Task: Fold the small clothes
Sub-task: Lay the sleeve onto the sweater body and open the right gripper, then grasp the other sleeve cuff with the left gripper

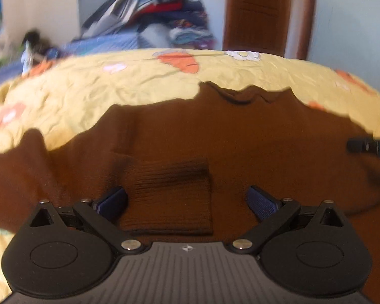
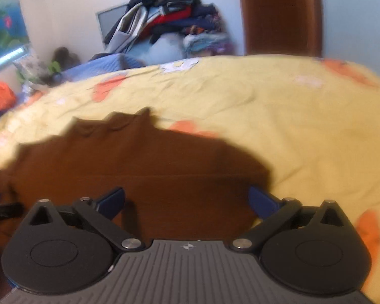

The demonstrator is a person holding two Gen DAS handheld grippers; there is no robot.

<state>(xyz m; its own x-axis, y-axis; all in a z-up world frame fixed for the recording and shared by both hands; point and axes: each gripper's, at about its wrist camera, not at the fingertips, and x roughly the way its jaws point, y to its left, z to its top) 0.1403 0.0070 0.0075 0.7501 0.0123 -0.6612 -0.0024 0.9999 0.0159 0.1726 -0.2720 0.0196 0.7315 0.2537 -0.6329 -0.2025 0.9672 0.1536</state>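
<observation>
Spread on the yellow bedspread (image 1: pixel 76 93), the brown sweater (image 1: pixel 240 139) looks soft, light and floppy, best pinched at its ribbed cuff (image 1: pixel 172 197) or hem, with left gripper (image 1: pixel 187 202) and right gripper (image 2: pixel 187 202) both gaping wide, holding nothing.

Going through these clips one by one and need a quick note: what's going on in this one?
A person with a gripper in each hand is folding a brown sweater spread on a bed with a yellow bedsheet. One ribbed sleeve cuff already lies folded onto the body. The left gripper is open over that cuff, and the right gripper is open above the sweater's right side. Neither holds anything.
</observation>
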